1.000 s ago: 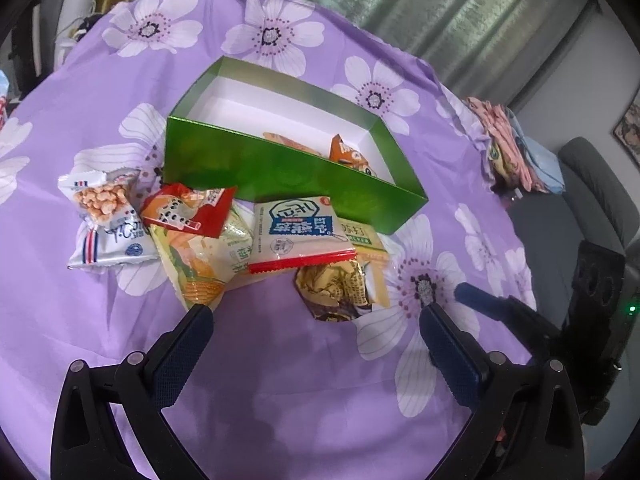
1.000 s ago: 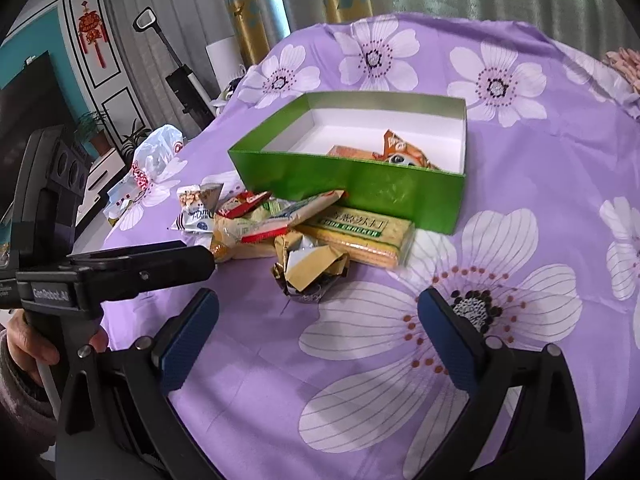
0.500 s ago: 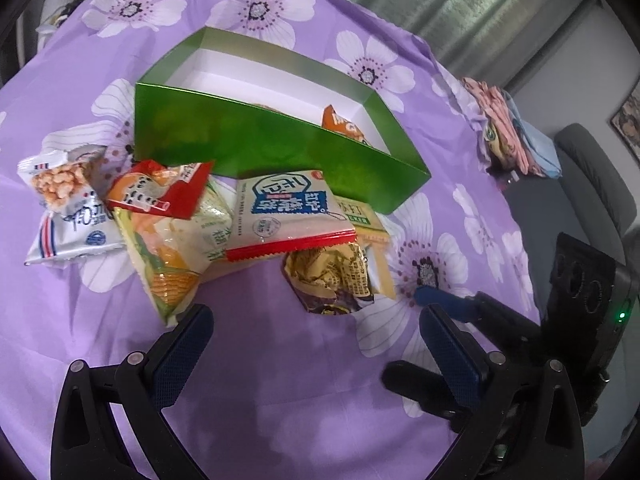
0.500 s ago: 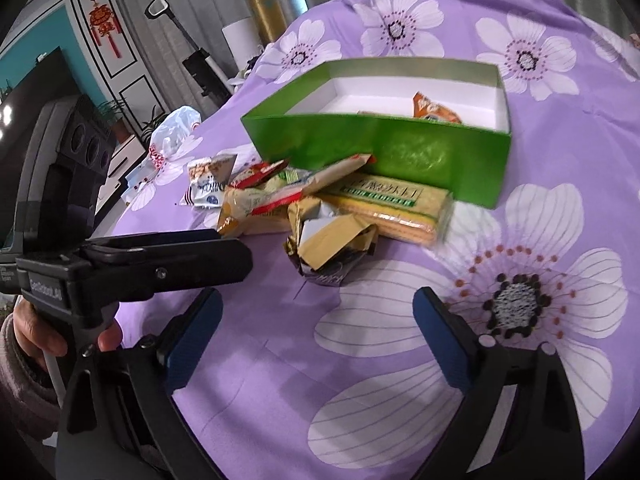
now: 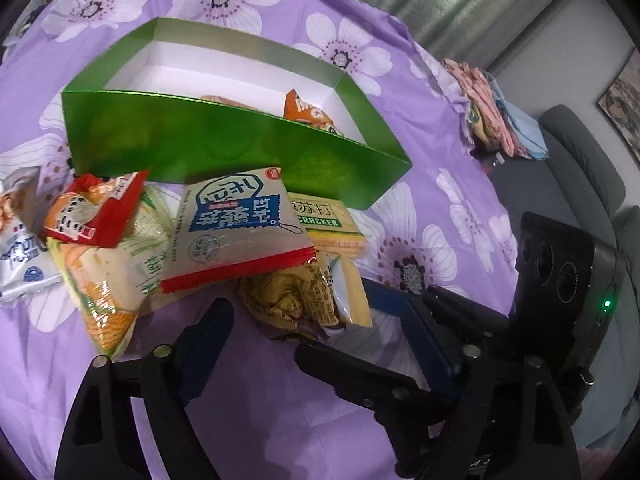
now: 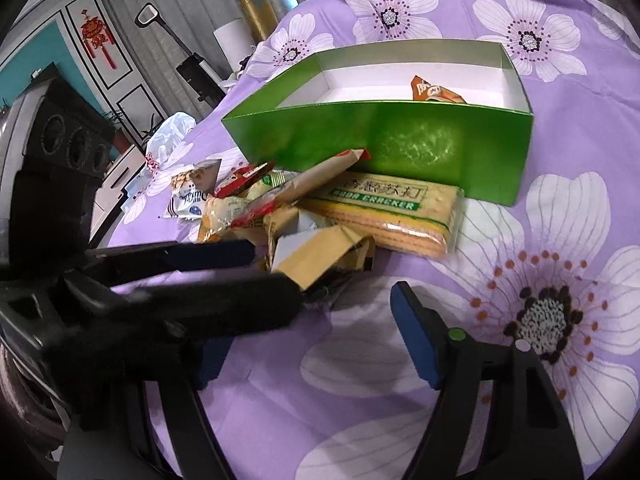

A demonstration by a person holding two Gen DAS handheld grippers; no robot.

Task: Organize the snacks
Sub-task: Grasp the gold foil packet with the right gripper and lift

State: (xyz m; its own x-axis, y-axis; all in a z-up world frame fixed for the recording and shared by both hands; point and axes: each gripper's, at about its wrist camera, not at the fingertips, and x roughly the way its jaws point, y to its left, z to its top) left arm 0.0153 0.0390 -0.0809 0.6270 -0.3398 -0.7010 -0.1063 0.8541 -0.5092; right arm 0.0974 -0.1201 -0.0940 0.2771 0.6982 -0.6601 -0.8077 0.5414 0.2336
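We are at the pickup step: both claws, left claw (image 5: 308, 328) and right claw (image 6: 316, 336), are closing with nothing gripped yet, around the crumpled yellow foil snack packet (image 5: 296, 300) lying on the purple flowered desk (image 5: 260, 400) before the open green cardboard box (image 5: 224, 144). Next, we judge, one claw must pinch the packet's edge and carry it over the box wall.

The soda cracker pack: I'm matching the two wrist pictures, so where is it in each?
Left wrist view: the cracker pack lies right of centre, partly under the blue-and-white packet.
Right wrist view: the cracker pack lies at centre, fully visible.
Shared landmark: in both it sits just in front of the green box.
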